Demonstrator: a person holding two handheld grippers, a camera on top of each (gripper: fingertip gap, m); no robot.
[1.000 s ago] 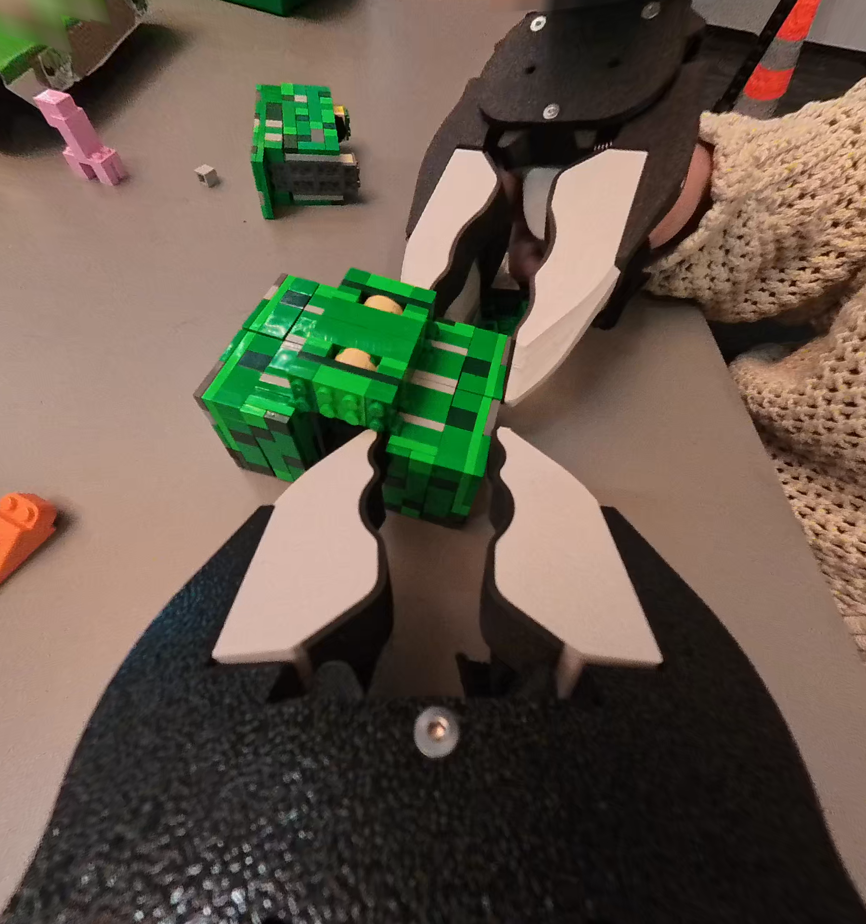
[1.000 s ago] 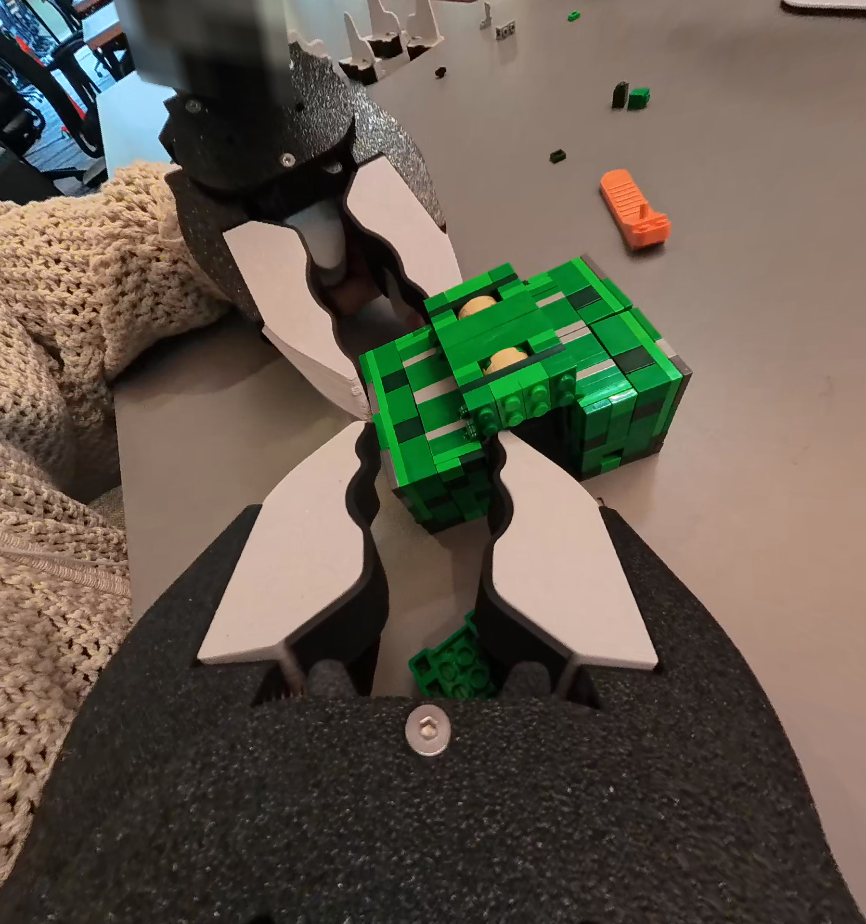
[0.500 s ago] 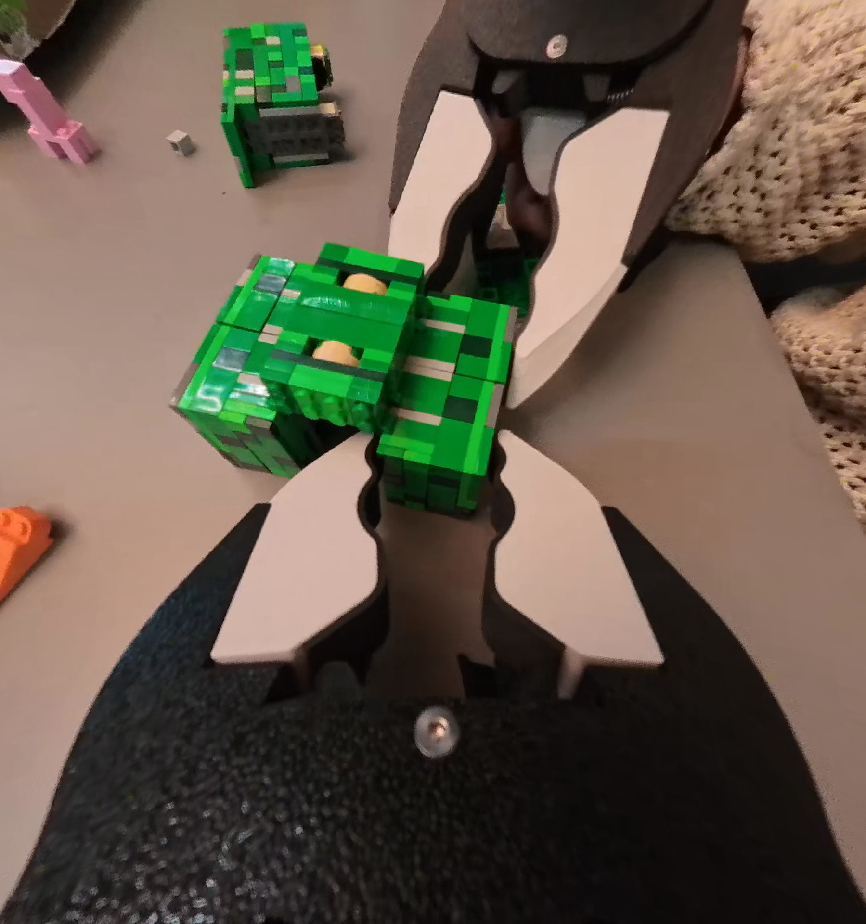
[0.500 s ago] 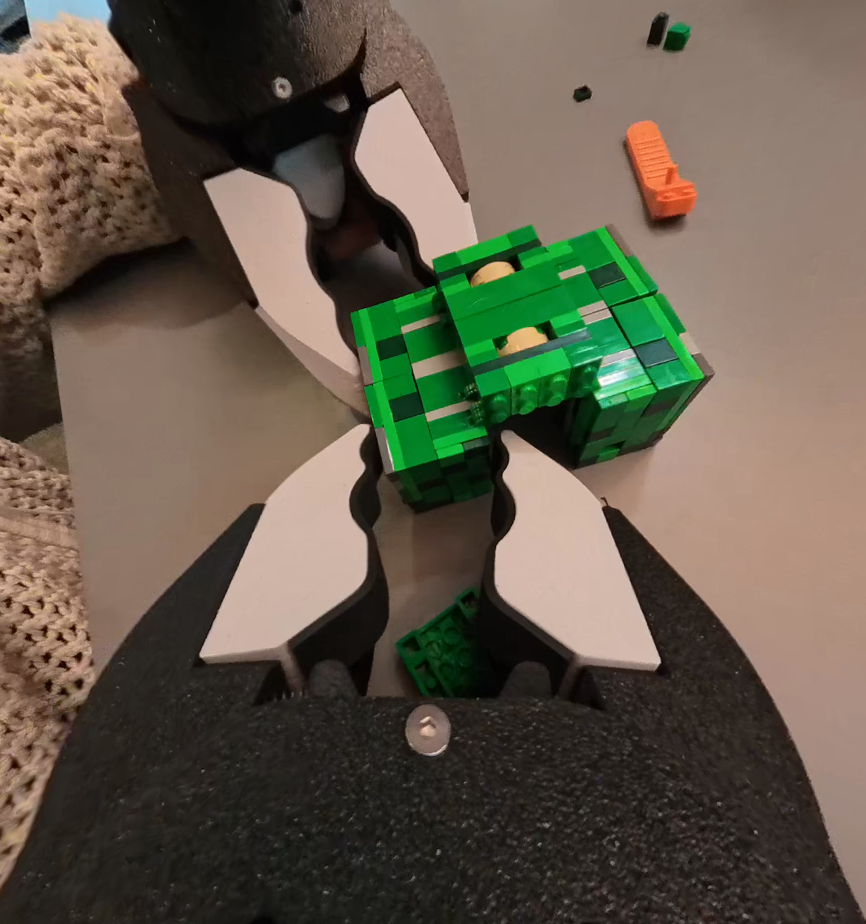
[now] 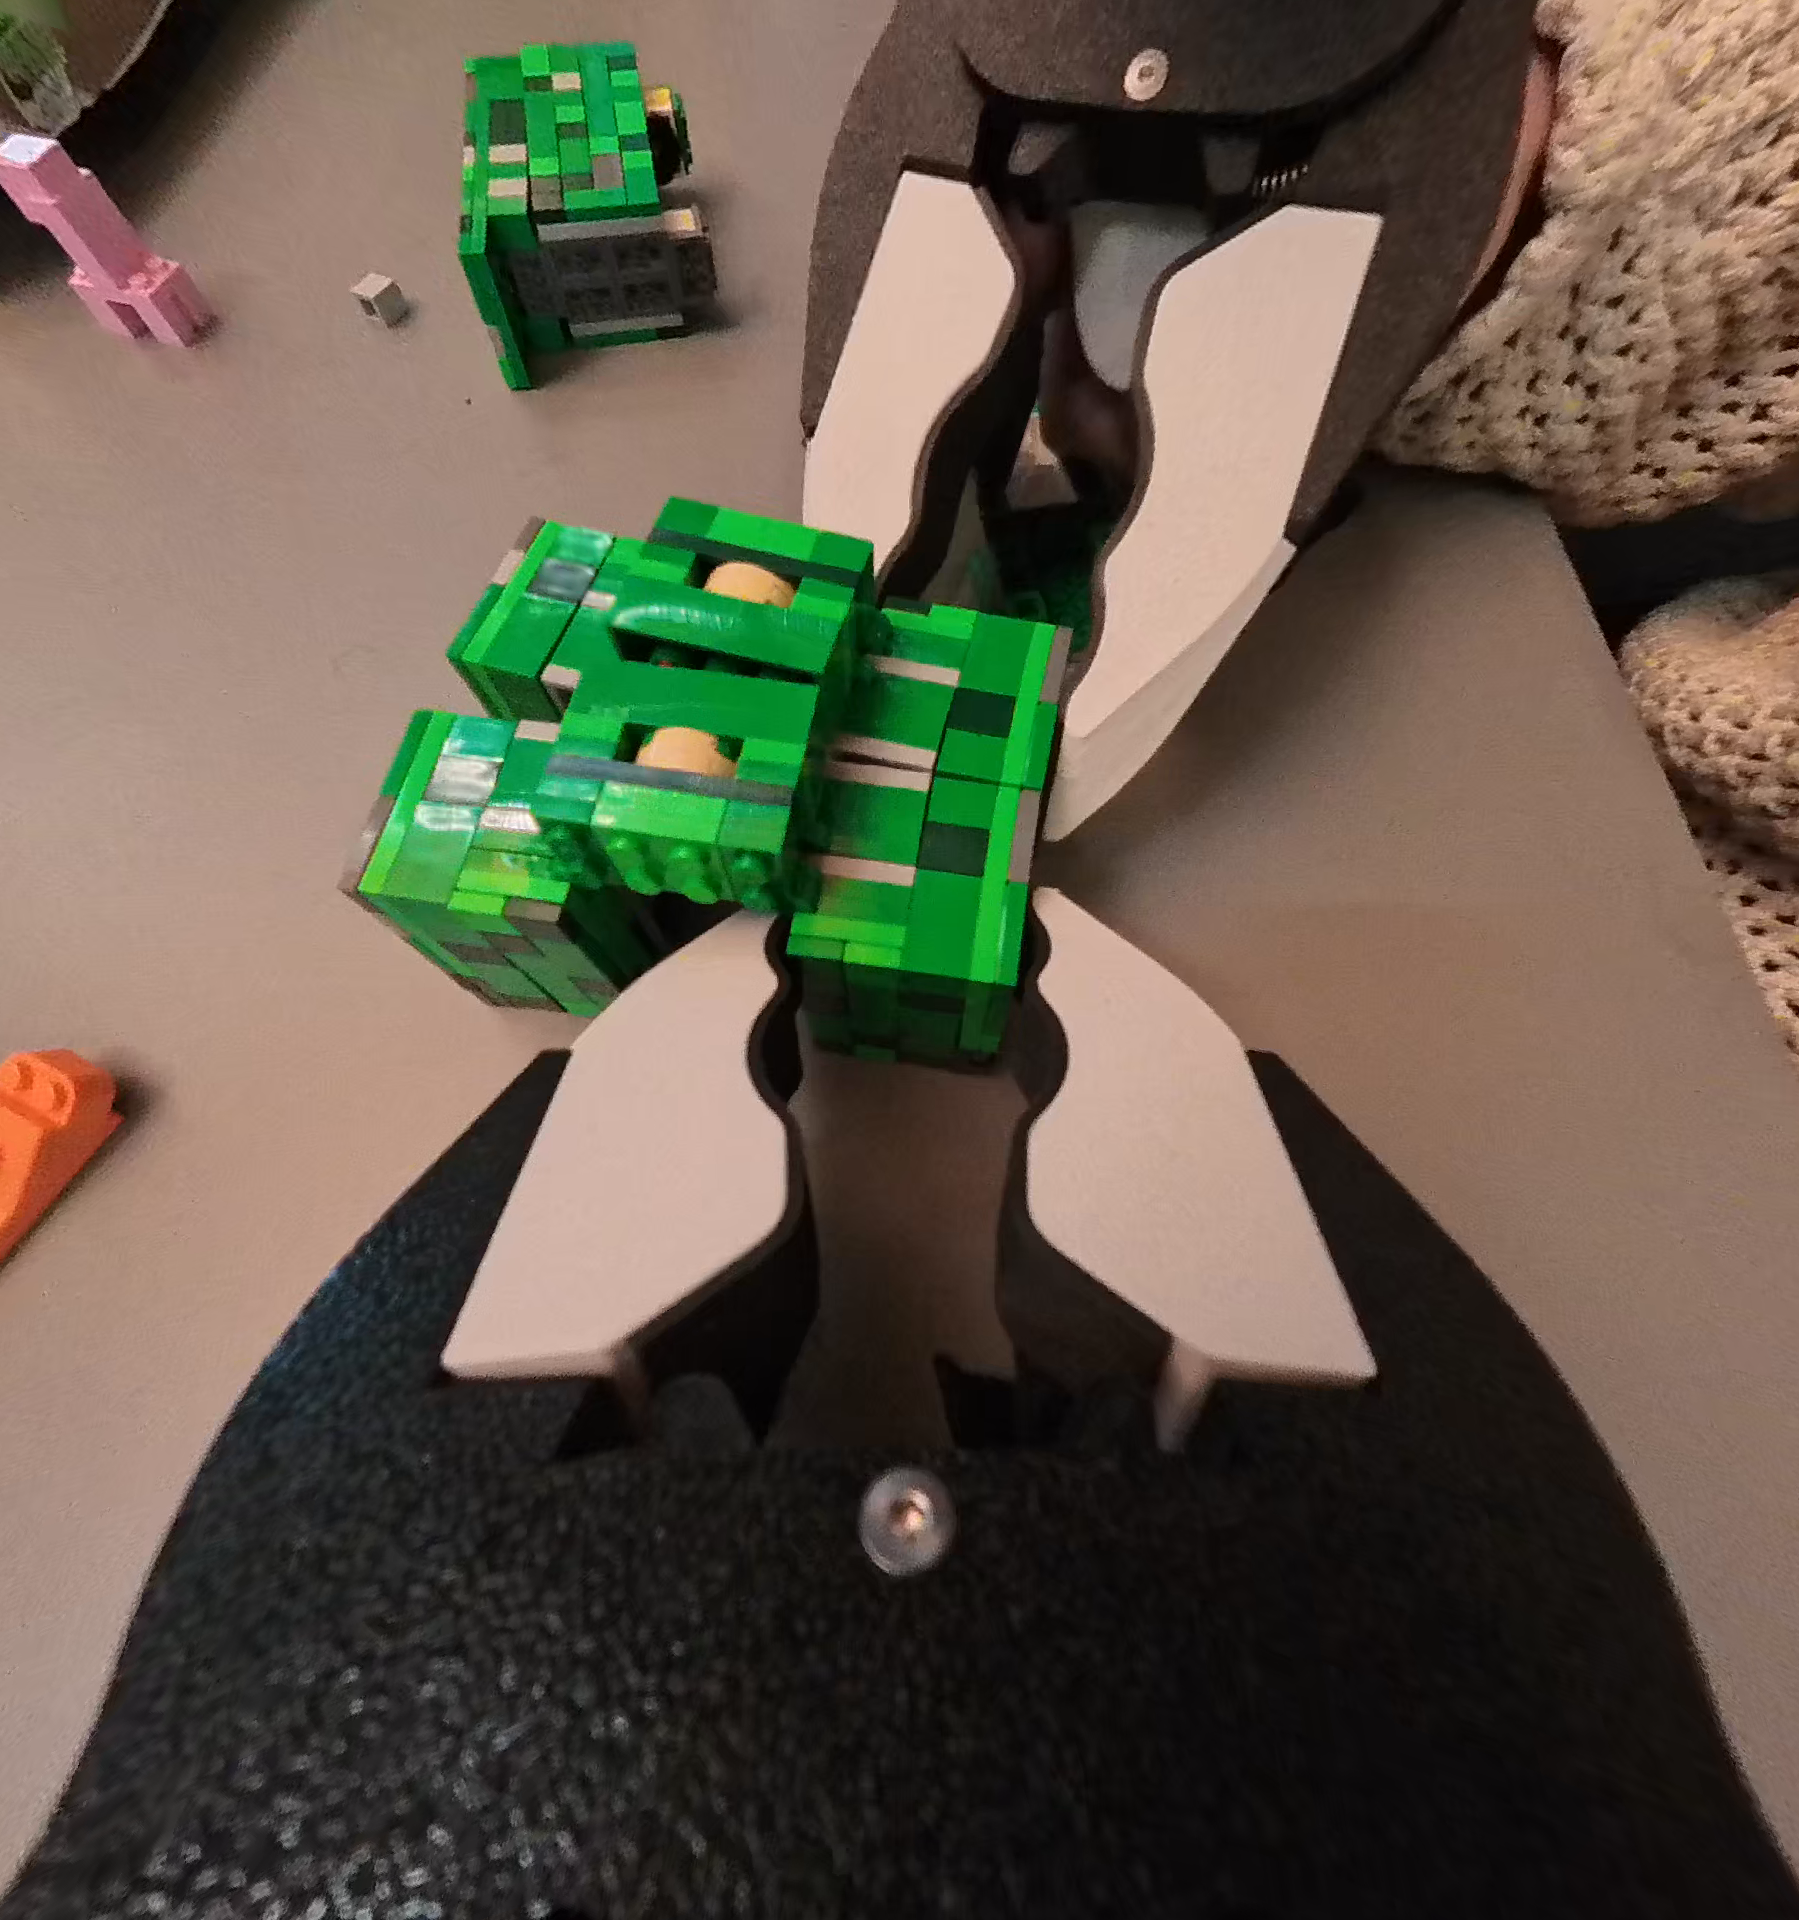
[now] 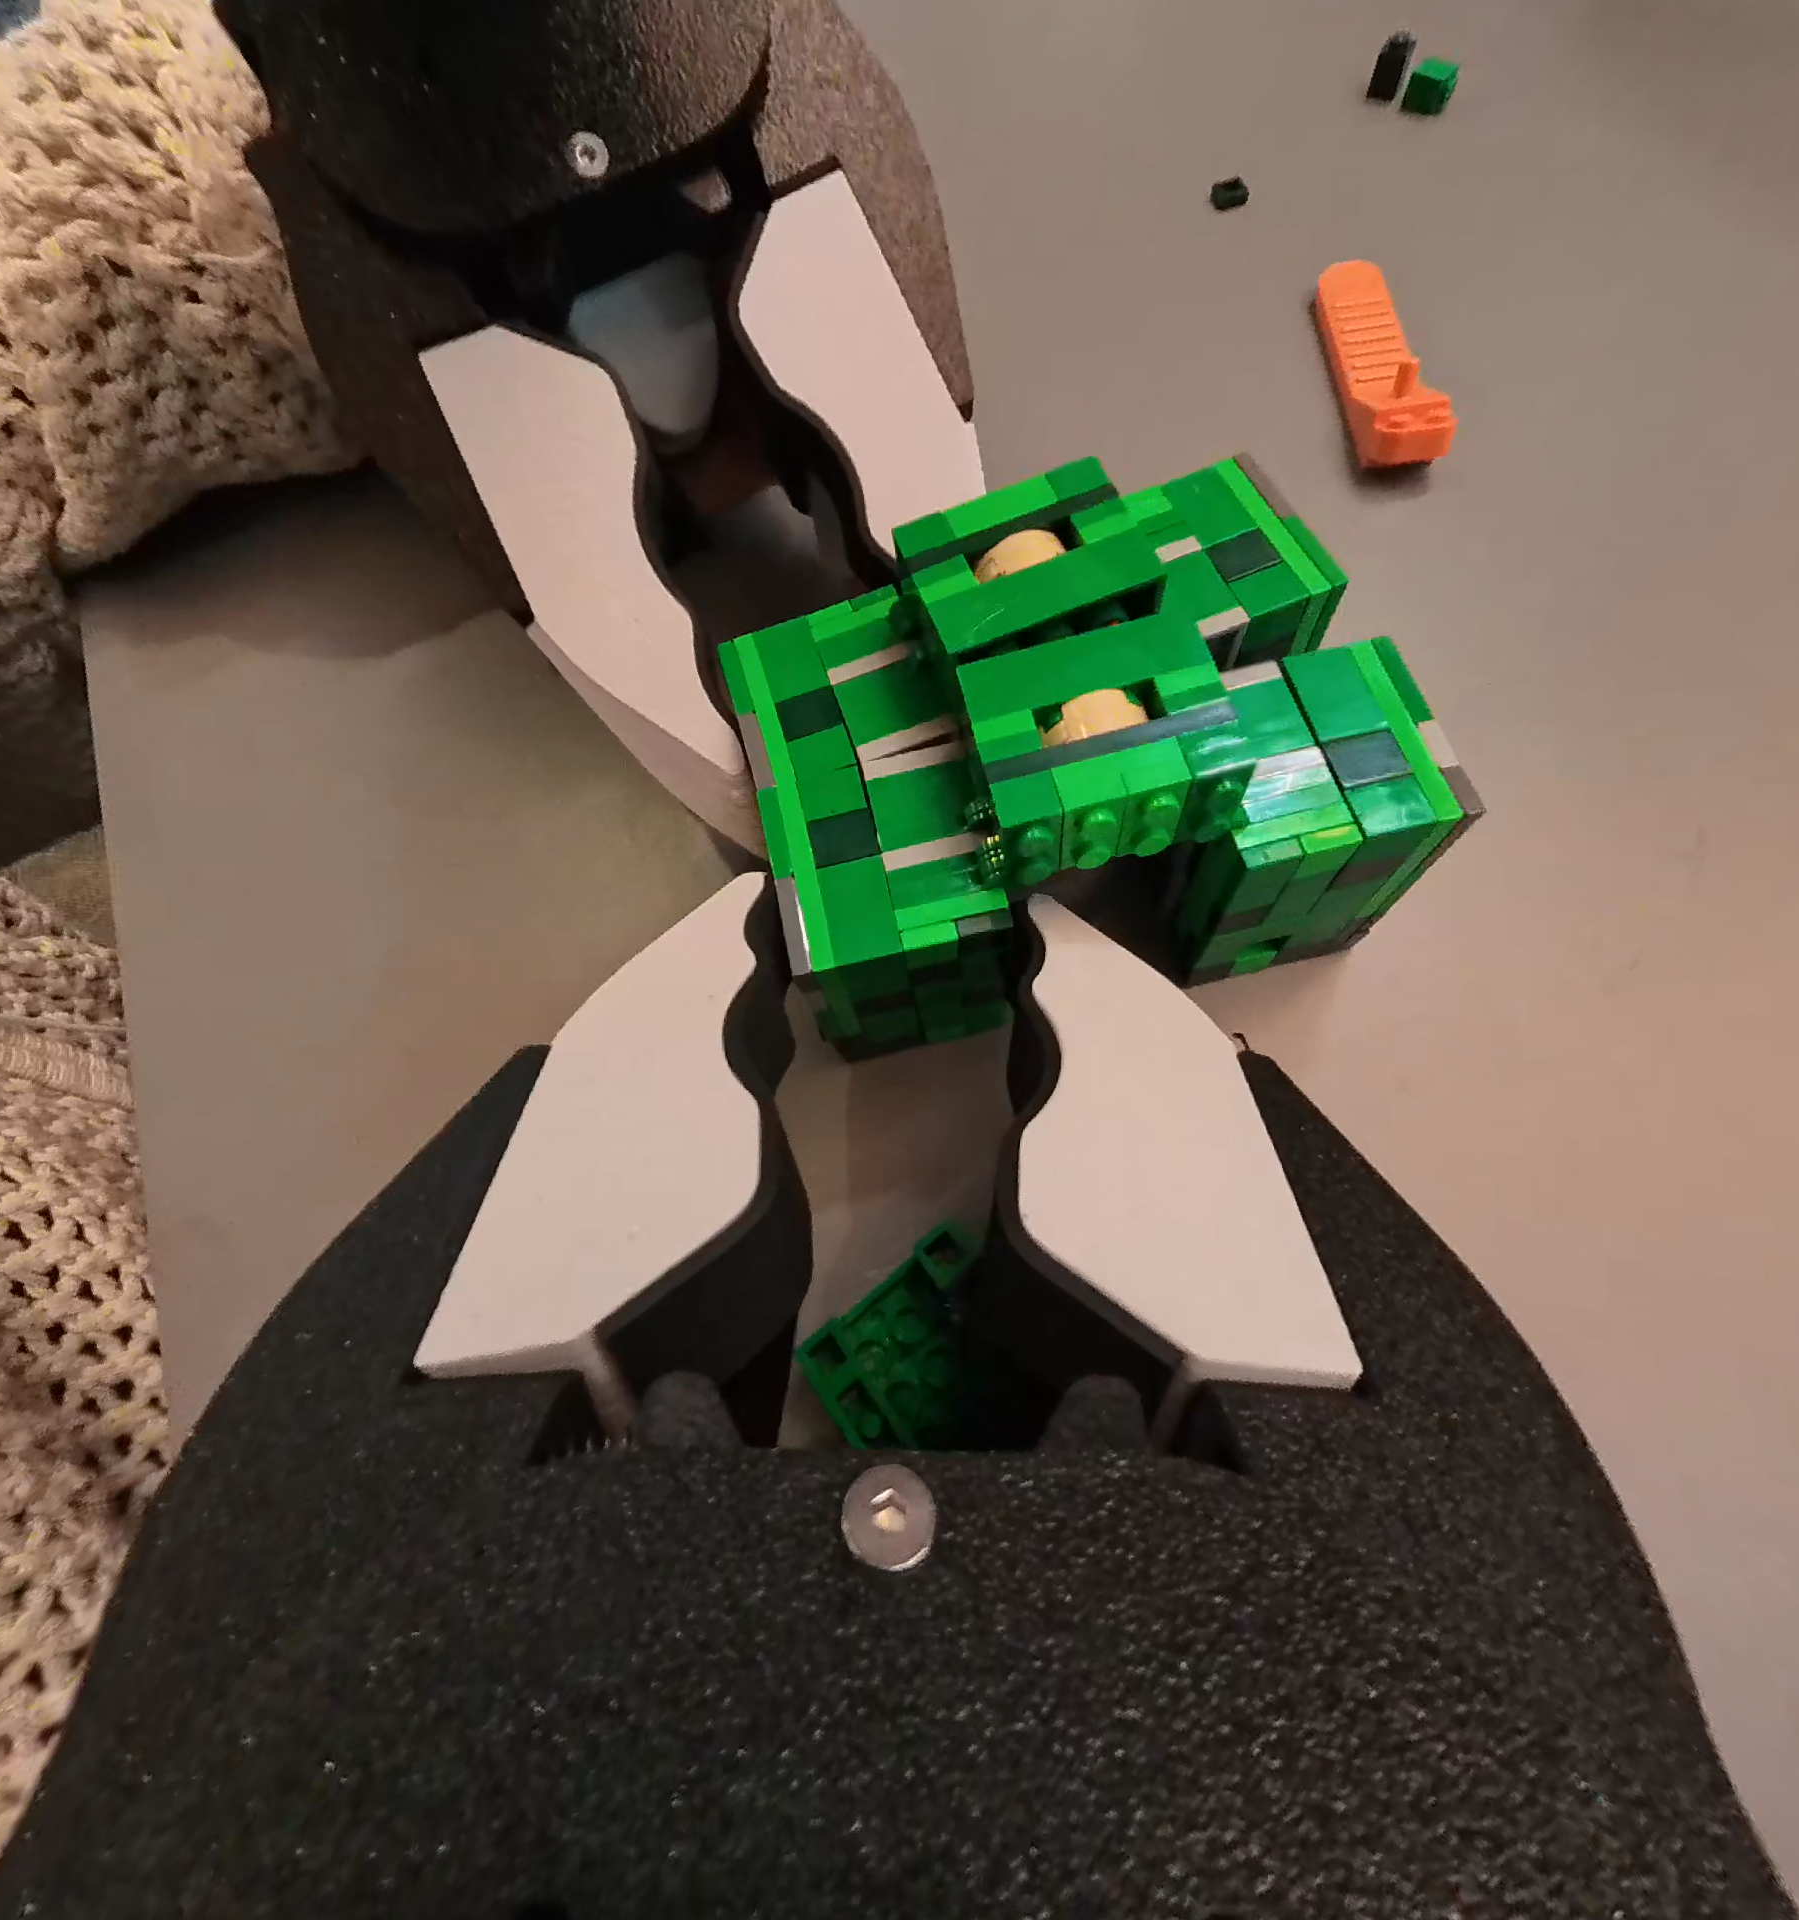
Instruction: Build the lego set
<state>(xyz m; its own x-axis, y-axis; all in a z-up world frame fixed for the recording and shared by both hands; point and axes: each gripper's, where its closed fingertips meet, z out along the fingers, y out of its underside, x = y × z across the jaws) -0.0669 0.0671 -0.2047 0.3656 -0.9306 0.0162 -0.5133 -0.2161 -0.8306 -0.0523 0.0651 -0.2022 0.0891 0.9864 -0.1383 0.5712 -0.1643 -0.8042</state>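
Observation:
A green lego assembly [image 5: 729, 748] sits on the grey table [image 5: 1342, 935]. It has one near block and two far blocks joined by green arms with tan pins. My left gripper [image 5: 905, 925] is shut on the near block's end. My right gripper [image 5: 962, 665] faces it and is shut on the same block from the opposite end. In the right wrist view the assembly [image 6: 1082, 748] lies between my right gripper [image 6: 900, 914] and my left gripper [image 6: 833, 675]. A small green plate [image 6: 890, 1340] lies on the table under the right gripper.
A second green and grey lego block [image 5: 573, 197], a pink figure [image 5: 95, 244] and a tiny grey piece [image 5: 381, 296] lie at the far left. An orange brick separator [image 5: 12, 1153] [image 6: 1378, 364] lies beside the assembly. Small loose pieces [image 6: 1414, 78] lie farther off. Knit sleeves [image 5: 1653, 260] flank the table edge. My two grippers' fingertips are within a few centimetres of each other. The orange brick separator [image 5: 12, 1153] sits 12 cm or so from the ends of my left fingers. The right camera catches it too, in the right wrist view [image 6: 1382, 396].
The two far blocks of the assembly have come apart, with a gap between them now. Both grippers kept their hold on the near block and the views moved closer.

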